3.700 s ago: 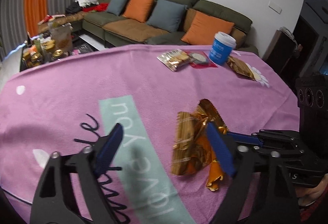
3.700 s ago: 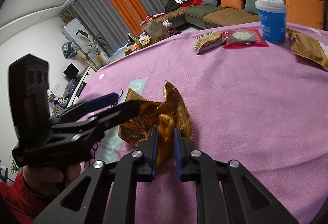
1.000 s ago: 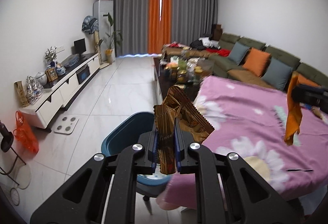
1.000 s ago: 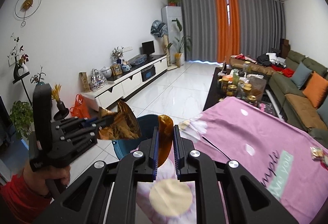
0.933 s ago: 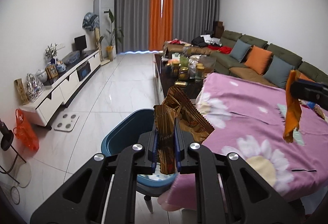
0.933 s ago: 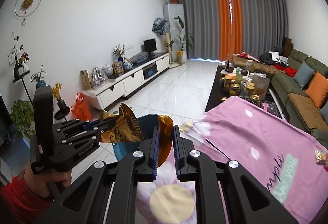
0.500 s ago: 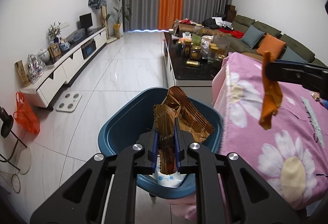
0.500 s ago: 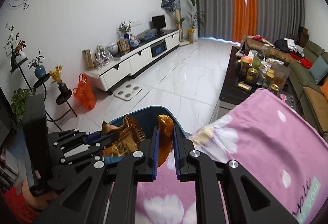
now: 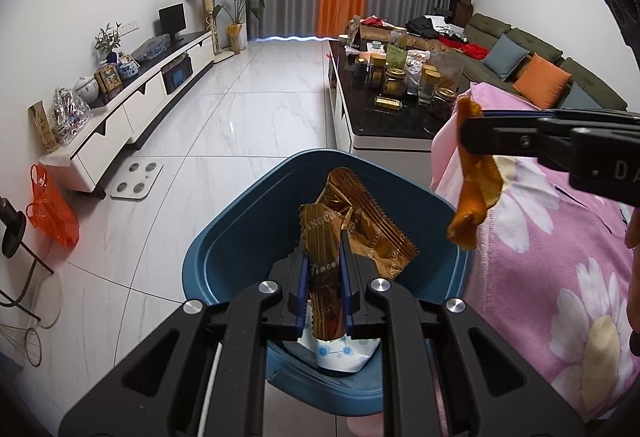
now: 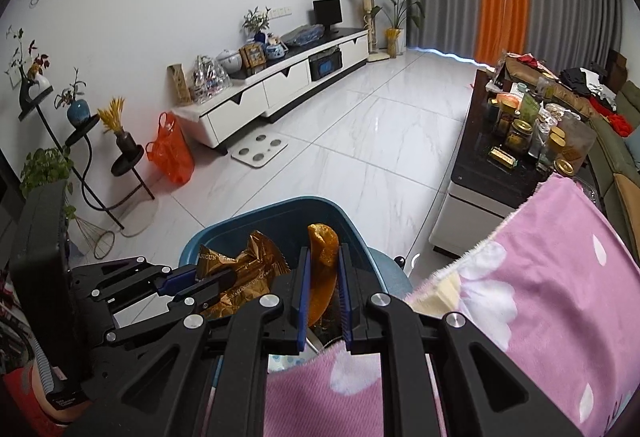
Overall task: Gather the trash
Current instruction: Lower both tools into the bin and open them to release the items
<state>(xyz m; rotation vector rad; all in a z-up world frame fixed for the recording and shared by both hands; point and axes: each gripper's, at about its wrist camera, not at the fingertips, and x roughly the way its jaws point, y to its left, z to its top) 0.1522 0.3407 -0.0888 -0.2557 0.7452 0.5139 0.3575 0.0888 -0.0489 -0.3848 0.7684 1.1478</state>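
My left gripper [image 9: 324,273] is shut on a crumpled gold foil wrapper [image 9: 360,233], held over the mouth of the blue trash bin [image 9: 224,237]. In the right wrist view that same gold wrapper [image 10: 248,273] hangs from the left gripper [image 10: 200,277] above the blue bin [image 10: 280,213]. An orange wrapper [image 10: 322,277] is pinched in my right gripper [image 10: 323,277], which is shut on it at the bin's right rim. From the left wrist view, the orange wrapper [image 9: 474,185] dangles from the right gripper [image 9: 468,133] beside the pink cloth. White paper [image 9: 340,353] lies inside the bin.
The pink flowered tablecloth [image 9: 560,277] hangs right of the bin. A black coffee table [image 9: 384,117] crowded with jars stands behind it. A white TV cabinet [image 10: 280,85], a bathroom scale [image 10: 260,151], an orange plastic bag [image 10: 170,153] and a black plant stand [image 10: 92,161] line the left wall.
Both grippers swung away from the table and sank toward the blue bin, each still holding its wrapper. The bin now fills the lower middle of both views.
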